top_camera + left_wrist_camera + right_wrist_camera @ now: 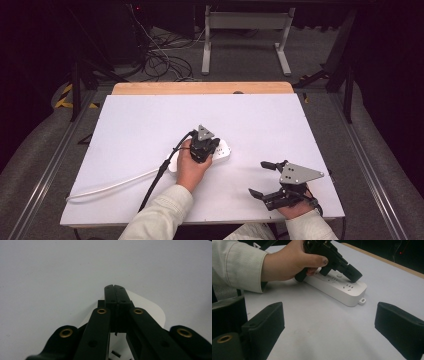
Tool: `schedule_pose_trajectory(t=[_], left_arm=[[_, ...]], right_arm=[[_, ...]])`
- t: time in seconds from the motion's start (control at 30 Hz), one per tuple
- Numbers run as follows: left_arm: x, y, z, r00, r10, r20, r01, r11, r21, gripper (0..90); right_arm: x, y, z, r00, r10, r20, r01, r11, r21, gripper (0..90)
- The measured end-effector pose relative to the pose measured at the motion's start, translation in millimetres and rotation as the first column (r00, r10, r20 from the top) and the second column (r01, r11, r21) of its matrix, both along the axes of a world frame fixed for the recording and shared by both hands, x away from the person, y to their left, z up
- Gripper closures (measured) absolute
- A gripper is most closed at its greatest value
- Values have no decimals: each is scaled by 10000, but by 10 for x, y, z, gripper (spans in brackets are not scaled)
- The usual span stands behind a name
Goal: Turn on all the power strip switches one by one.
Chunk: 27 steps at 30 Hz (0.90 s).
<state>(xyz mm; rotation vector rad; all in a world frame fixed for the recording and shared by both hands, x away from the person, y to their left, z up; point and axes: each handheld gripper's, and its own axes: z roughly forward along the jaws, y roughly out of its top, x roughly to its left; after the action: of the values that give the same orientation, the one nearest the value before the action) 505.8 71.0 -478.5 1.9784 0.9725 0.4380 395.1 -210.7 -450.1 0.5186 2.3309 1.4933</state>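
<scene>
White power strip [221,150] sits near the middle of the pale table [130,125], its white cord [107,186] trailing off toward the left front edge. Left gripper [212,148] is pressed down on top of the strip, jaws pinched together with nothing between them as far as I can see; in the left gripper view the fingertips [115,293] meet right over the strip's rounded end [152,310]. Right gripper [262,178] hangs over the front right corner, well apart from the strip, jaws spread wide and empty.
</scene>
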Motion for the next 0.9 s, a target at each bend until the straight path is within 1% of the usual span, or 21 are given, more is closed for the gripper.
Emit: schedule_pose_trajectory(t=[0.1, 0.27, 0.3, 0.47, 0.67, 0.87, 0.9], left_arm=[[4, -4, -4, 10000, 93, -22, -93, 10000, -27, 900], [-1, -13, -7, 9999, 94, 83, -95, 9999, 130, 900], [-3, -17, -7, 9998, 168, 91, -169, 9997, 168, 900], [3, -20, -6, 9997, 223, 102, -226, 9995, 232, 900], [9, -16, -4, 9998, 208, -29, -207, 9996, 185, 900], [-13, -52, -1, 9998, 198, 51, -201, 9987, 467, 900], [-15, -53, 1, 9998, 212, 37, -213, 9987, 462, 900]], right_arm=[[-1, -1, 0, 10000, 3, -3, -3, 10000, 7, 91], [-3, 3, -1, 10000, 14, -6, -14, 10000, 4, 91], [-3, 3, -2, 10000, 19, -10, -19, 10000, 3, 91], [-6, 3, -1, 10000, 37, -12, -37, 10000, 8, 91], [-3, 11, -4, 10000, 58, -28, -58, 10000, -33, 91], [-2, 13, -5, 10000, 52, -45, -53, 10000, -37, 91], [0, 15, -7, 10000, 59, -55, -59, 10000, -29, 91]])
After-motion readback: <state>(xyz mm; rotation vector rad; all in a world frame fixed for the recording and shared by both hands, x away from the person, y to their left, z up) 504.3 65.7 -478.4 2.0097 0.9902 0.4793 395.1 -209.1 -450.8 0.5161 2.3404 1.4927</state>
